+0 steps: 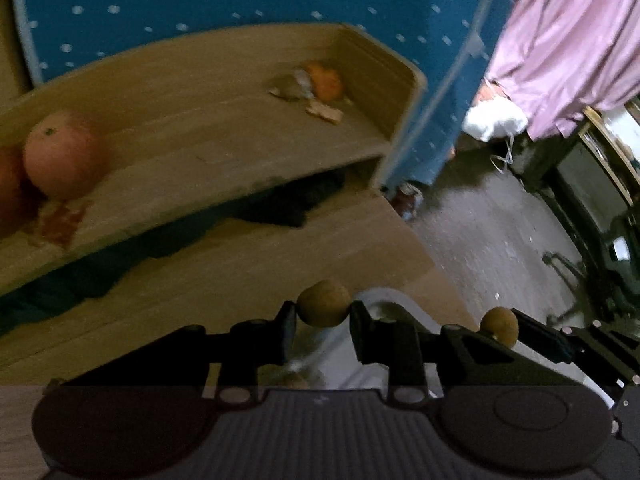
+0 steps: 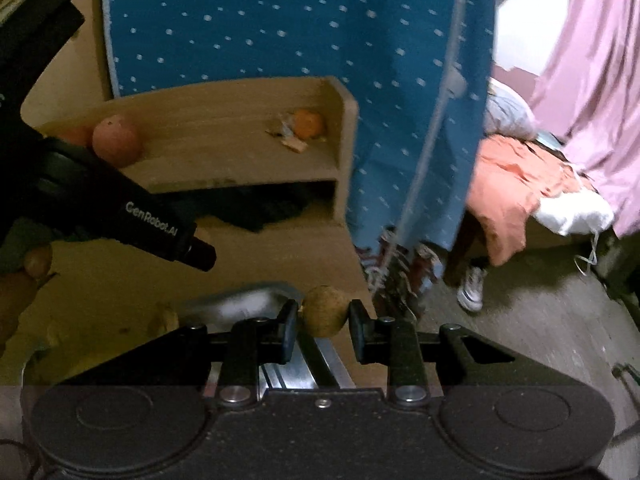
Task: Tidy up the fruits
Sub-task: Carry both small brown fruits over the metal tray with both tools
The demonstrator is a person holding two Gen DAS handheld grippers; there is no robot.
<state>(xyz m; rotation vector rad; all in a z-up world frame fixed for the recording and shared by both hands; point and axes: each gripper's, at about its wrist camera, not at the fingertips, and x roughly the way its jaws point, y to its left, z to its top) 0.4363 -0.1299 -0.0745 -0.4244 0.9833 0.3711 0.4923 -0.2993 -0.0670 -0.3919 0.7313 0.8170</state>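
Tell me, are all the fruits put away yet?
Not yet. Already on the wooden shelf sit a pinkish apple and an orange with scraps beside it. In hand: the left tool grips one small brown fruit, and the right tool grips another brown fruit. Both still need setting down, and more may wait out of view.

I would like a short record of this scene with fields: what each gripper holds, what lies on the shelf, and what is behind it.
left gripper: jaws shut on a small brown fruit
right gripper: jaws shut on a second small brown fruit
wooden shelf: pink-red apple at the left end, orange with scraps of peel at the right end
under the shelf: dark cloth
behind: blue dotted fabric
far right: pink curtain
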